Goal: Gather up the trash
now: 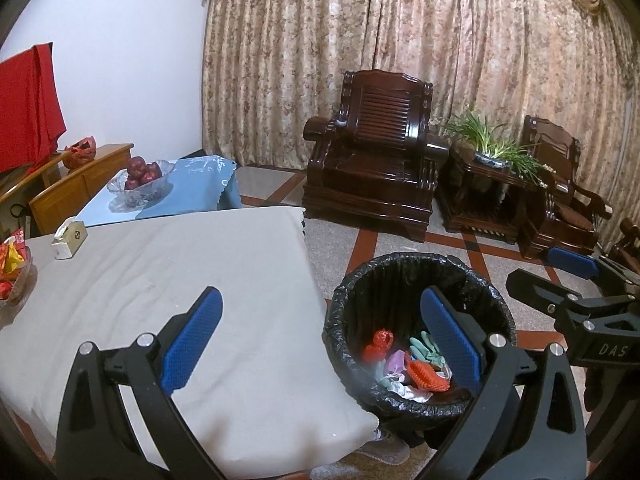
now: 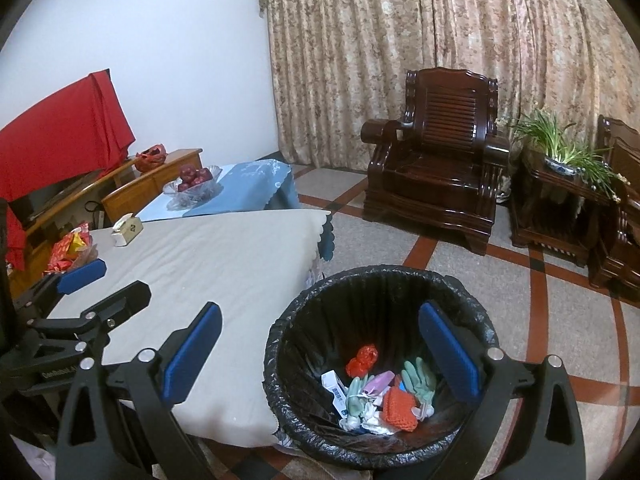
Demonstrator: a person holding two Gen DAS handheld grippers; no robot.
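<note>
"DAS" – right gripper (image 1: pixel 576 280); "GenRobot.AI" – left gripper (image 2: pixel 104 280).

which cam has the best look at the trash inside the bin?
Right wrist. It looks down into the trash bin, so the red wrapper, green glove and white box show clearly. In the left wrist view, the left gripper, jaws open, has one finger across the bin, hiding part of the pile.

both grippers (image 1: pixel 316 340) (image 2: pixel 320 352) have black frames, silver screws and blue textured pads (image 1: pixel 192 340).
</note>
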